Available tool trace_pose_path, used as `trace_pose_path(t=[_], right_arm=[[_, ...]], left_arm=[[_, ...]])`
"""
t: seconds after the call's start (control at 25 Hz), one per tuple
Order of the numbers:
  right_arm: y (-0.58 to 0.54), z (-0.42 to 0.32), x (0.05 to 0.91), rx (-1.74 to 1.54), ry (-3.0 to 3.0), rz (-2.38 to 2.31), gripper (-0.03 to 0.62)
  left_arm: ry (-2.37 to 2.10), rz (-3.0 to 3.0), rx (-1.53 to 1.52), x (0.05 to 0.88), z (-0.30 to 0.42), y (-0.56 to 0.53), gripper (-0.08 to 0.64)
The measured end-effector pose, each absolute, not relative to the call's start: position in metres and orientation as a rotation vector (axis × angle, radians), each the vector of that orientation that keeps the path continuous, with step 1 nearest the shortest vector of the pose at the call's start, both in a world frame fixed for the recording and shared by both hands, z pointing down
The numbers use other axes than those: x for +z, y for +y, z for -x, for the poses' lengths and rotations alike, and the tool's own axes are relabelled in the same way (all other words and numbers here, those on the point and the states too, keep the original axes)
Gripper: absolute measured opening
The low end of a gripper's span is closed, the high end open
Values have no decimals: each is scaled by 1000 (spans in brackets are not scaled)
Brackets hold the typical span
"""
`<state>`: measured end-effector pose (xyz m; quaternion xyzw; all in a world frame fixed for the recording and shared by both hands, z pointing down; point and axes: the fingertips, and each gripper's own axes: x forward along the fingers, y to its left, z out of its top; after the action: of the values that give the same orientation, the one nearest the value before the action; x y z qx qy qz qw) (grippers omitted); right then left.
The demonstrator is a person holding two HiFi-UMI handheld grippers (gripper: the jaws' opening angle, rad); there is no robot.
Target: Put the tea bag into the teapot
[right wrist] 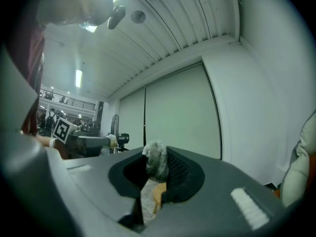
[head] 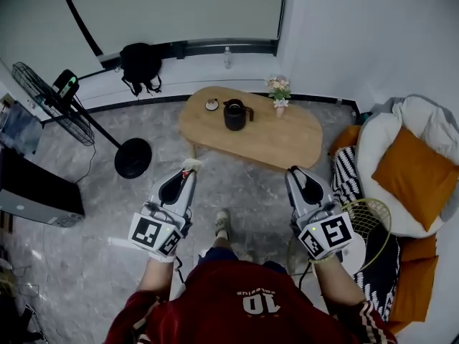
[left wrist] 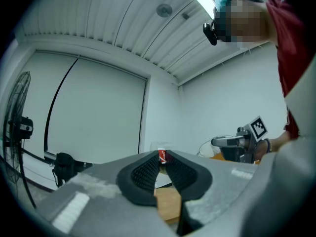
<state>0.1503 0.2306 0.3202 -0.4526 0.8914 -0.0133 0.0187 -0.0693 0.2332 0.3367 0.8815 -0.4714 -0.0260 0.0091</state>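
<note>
In the head view, you stand back from the wooden table point(head: 287, 138) and hold both grippers up in front of you, pointing at it. I think you do this so nothing drops on the way. The left gripper point(head: 189, 168) has a small pale thing at its tip, which looks like the tea bag point(head: 190, 163). The black teapot point(head: 234, 115) sits on the table, well ahead of that gripper and a bit to its right. The right gripper point(head: 294, 170) points the same way, with the teapot well ahead of it and to its left. In the left gripper view, the jaws are nearly together and pinch a little red and white piece point(left wrist: 162, 155) right at their tips. I think it is the tea bag's tag or wrapper. The teapot does not show here. In the right gripper view, the jaws are close together too and pinch a pale fuzzy lump point(right wrist: 155, 163). I cannot tell what it is. Off to its left you can see the left gripper, with the pale thing at its tip.
</note>
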Motion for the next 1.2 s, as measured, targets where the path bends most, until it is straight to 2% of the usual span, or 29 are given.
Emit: trace_pose_path(t=[0.68, 1.2], right_arm=[[65, -61, 326, -58, 2798, 1434, 38], [-2, -40, 324, -14, 2754, 1580, 38]], left_arm=[[-1351, -2778, -122, 342, 136, 56, 46], [-1165, -2821, -128, 353, 153, -32, 46]])
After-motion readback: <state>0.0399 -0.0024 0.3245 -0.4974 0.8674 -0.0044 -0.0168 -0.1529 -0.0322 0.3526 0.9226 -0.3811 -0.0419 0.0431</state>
